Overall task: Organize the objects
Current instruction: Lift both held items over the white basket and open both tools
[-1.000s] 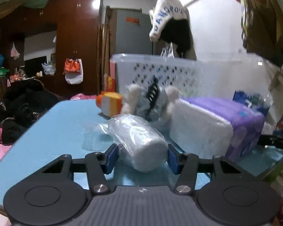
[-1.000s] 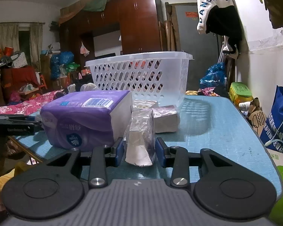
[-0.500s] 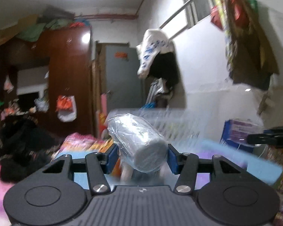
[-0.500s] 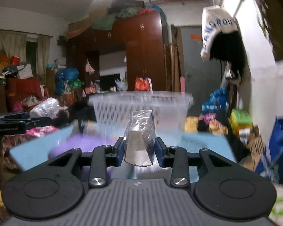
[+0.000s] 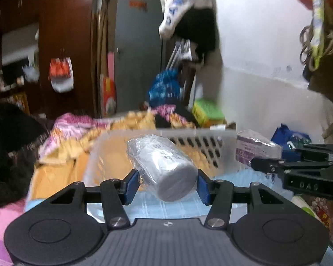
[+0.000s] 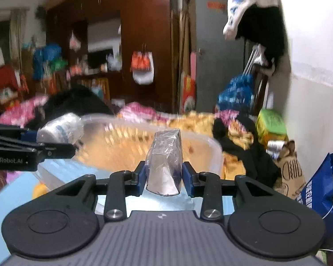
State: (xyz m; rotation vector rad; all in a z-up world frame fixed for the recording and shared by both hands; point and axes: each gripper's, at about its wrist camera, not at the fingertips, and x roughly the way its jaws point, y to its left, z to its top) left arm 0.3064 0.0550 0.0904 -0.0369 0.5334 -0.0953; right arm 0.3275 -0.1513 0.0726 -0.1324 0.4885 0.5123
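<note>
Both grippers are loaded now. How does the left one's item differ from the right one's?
The left gripper holds a round plastic-wrapped roll lying tilted, flat end toward the camera. The right gripper holds a narrower, angular wrapped packet standing upright. The roll spreads its gripper wider. Both are in clear crinkled film, held before the white basket.

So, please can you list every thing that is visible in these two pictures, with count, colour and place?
wrapped roll: one, white in clear film, between the left fingers, above the basket
wrapped pack: one, clear film, white inside, between the right fingers
basket: one, white, perforated, ahead of both grippers
table: one, light blue, below
wardrobe: one, dark brown, behind
blue bag: one, right, by the wall
left gripper: black, blue pads, shut on the roll
right gripper: black, blue pads, shut on the pack
</note>
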